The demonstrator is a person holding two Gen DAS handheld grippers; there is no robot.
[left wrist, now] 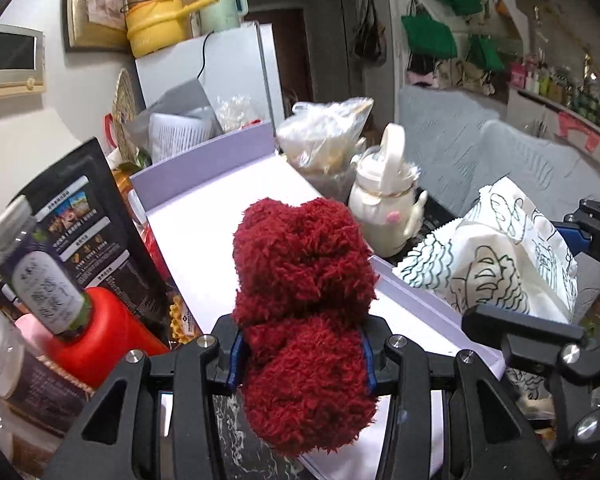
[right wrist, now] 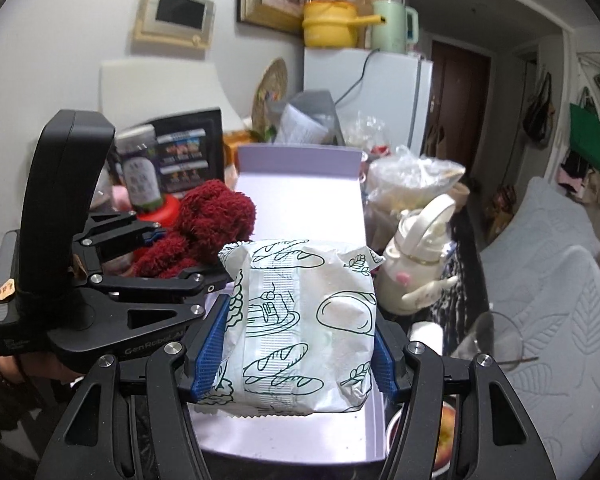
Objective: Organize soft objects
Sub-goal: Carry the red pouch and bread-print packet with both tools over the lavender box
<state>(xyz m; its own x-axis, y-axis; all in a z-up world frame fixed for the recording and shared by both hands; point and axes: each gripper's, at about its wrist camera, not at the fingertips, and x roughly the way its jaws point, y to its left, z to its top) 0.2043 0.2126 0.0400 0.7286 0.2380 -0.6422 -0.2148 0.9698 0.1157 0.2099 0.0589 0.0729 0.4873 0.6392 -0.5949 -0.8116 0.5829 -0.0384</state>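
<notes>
A fluffy dark red sock bundle [left wrist: 304,300] is pinched between the blue pads of my left gripper [left wrist: 302,356], held above the near end of a shallow lilac box [left wrist: 204,160]. In the right wrist view the same red bundle [right wrist: 208,224] and the left gripper [right wrist: 172,256] show at the left of the box [right wrist: 300,160]. My right gripper [right wrist: 300,348] is shut on a white packet printed with green bread drawings [right wrist: 300,320], over the box's near part. That packet [left wrist: 496,256] appears at the right in the left wrist view.
A cream teapot-shaped jar [right wrist: 416,264] and a plastic bag of food [right wrist: 412,180] stand right of the box. Left of it are a dark bottle on a red lid [left wrist: 48,276] and a black carton [left wrist: 88,216]. A fridge [right wrist: 364,92] stands behind, a grey quilted sofa [right wrist: 548,280] at the right.
</notes>
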